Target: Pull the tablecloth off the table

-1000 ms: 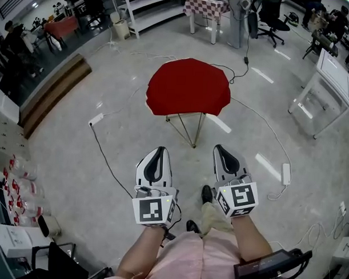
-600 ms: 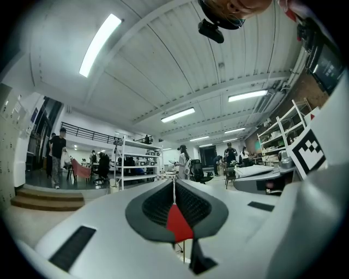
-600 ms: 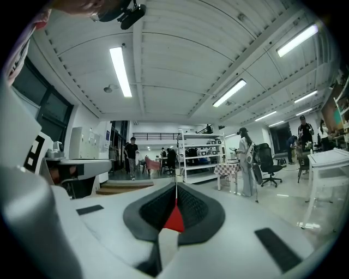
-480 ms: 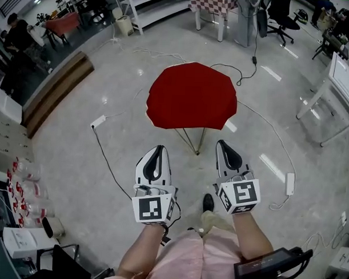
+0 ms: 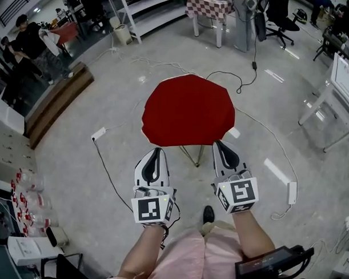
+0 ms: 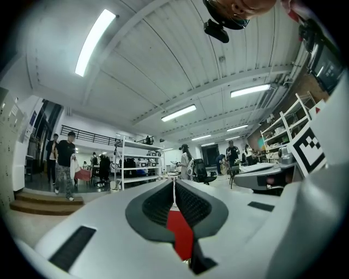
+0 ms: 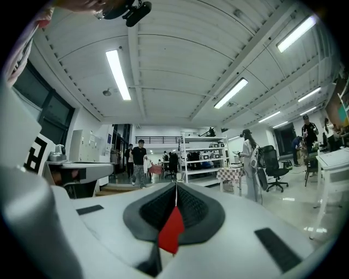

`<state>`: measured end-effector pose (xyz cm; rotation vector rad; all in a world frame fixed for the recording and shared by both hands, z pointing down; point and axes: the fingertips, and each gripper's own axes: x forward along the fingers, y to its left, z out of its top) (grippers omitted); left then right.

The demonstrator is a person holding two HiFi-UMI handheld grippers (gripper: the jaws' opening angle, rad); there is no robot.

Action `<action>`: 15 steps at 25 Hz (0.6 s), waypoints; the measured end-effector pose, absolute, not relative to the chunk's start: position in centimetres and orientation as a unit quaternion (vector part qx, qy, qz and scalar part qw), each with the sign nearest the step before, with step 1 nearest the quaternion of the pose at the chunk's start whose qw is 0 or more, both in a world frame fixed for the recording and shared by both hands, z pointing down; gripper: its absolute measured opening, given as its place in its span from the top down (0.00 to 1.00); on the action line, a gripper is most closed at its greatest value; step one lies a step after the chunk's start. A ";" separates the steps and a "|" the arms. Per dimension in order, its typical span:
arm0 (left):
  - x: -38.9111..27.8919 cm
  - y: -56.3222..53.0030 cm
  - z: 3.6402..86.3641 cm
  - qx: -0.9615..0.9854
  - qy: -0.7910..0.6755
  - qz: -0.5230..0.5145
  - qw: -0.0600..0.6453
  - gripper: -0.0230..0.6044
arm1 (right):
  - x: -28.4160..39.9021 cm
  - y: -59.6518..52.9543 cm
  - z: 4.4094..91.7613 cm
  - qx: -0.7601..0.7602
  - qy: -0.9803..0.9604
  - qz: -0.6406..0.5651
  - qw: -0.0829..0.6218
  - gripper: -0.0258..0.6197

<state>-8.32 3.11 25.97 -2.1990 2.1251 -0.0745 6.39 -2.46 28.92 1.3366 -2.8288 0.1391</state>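
Approach seems in hand: left tool and right tool are hovering shut, empty, before the tablecloth, needing opening next

Your head cam looked steeply down on the round red tablecloth; both gripper cams faced level, sharing white metal shelving.

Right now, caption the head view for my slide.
Left gripper and right gripper, both shut, near the red tablecloth draping a small table.
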 end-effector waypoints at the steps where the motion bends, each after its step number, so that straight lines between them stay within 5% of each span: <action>1: -8.2 2.7 26.0 -0.717 0.695 -0.025 0.042 0.92 | 6.5 -2.9 28.8 0.425 -0.904 0.043 0.003 0.94; 15: -10.6 -1.1 27.2 -0.711 0.703 -0.022 0.029 0.92 | 3.8 -7.0 29.9 0.413 -0.910 0.044 0.018 0.94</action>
